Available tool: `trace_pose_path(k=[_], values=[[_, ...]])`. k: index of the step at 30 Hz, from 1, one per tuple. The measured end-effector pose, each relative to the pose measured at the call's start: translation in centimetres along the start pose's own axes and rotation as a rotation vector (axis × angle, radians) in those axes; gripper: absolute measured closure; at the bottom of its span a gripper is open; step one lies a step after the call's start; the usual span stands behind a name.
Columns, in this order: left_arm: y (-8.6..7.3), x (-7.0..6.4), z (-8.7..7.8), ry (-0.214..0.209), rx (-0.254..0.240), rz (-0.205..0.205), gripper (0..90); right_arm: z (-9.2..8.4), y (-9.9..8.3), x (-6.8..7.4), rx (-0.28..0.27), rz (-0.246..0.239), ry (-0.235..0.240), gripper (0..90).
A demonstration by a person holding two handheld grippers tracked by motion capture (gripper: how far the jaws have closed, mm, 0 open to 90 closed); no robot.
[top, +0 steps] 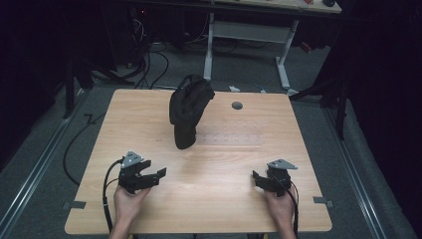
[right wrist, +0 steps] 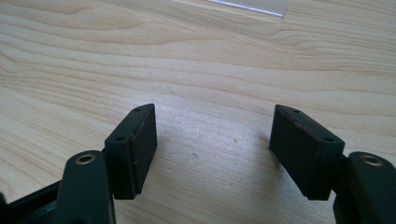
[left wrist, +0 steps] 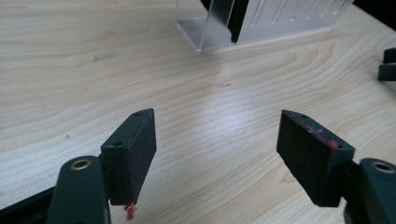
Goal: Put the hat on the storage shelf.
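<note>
Left tongs [top: 160, 174] released, right tongs [top: 255, 177] released, both well short of black cloth [top: 188, 110] draped on clear stand [left wrist: 261, 21], wooden worktop [top: 219, 164]

The table [top: 209, 164] is lit brightly from above while the surroundings are left dark. Soft shadows are cast under the jaws; the high view is slightly blurred.
</note>
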State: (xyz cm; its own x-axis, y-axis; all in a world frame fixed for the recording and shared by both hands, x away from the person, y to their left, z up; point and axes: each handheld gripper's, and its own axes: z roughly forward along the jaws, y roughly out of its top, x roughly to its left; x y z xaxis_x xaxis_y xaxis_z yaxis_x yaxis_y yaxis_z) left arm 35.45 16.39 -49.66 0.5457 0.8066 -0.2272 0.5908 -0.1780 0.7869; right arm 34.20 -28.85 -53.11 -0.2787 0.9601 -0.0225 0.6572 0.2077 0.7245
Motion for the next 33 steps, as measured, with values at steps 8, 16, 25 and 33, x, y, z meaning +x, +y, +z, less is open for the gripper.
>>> trace_pose_path(k=[8,16,25,33], values=[[-0.6,0.1,1.0,0.028,0.034,0.022,28.8,0.0,0.0,0.0,0.000,0.000,0.000,32.0],[-0.9,-0.2,2.0,0.054,0.047,0.056,28.8,0.0,0.0,0.0,0.001,0.000,0.001,32.0],[-1.1,-0.2,2.8,0.084,0.049,0.069,28.7,0.0,0.0,0.0,0.001,0.000,0.001,31.9],[-1.5,-0.1,3.4,0.117,0.069,0.081,28.7,0.0,0.0,0.0,0.000,-0.002,0.002,31.9]])
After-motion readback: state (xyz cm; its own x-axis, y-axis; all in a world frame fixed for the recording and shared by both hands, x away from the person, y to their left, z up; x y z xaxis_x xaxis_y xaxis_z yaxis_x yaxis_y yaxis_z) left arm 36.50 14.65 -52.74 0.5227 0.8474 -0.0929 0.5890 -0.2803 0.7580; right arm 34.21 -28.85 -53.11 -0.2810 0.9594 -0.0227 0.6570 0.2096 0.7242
